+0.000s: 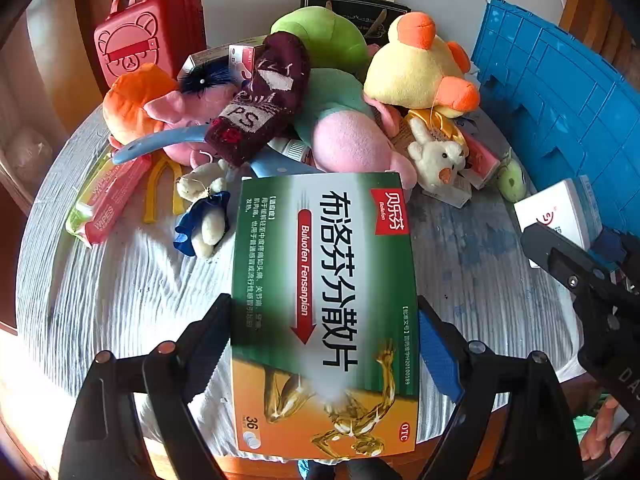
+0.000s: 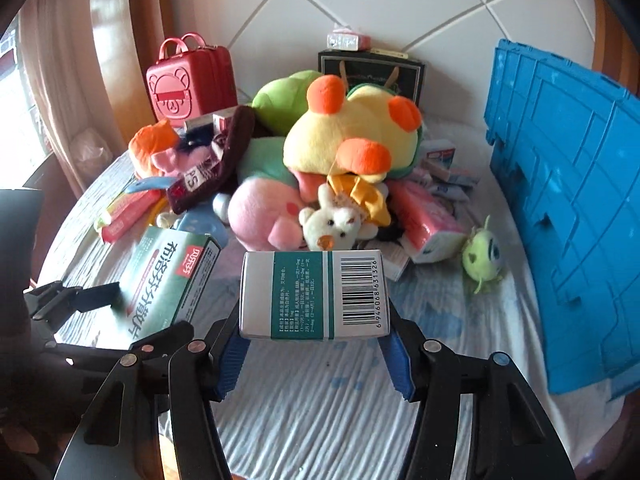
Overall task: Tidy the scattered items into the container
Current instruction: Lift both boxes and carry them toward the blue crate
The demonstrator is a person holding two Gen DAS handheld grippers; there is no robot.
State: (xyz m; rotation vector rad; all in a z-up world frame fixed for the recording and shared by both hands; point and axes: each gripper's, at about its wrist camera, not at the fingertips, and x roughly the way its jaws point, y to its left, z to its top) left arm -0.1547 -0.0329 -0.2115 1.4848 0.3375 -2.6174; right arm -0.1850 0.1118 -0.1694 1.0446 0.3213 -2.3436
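My left gripper (image 1: 324,320) is shut on a large green and orange medicine box (image 1: 324,304), held above the table; the same box (image 2: 168,284) shows at the left of the right wrist view. My right gripper (image 2: 314,320) is shut on a white and teal medicine box (image 2: 314,294) with a barcode, also lifted off the cloth. In the left wrist view that white box (image 1: 560,212) appears at the right edge in the other gripper. The blue crate (image 2: 568,200) stands on the right, its ribbed wall facing me.
A heap of toys fills the table's far half: a yellow duck plush (image 2: 352,136), a pink plush (image 2: 260,216), a small white bunny (image 2: 332,226), a maroon sock (image 1: 260,108), wipes packs (image 1: 108,200), a green monster toy (image 2: 482,256). A red case (image 2: 190,80) stands behind.
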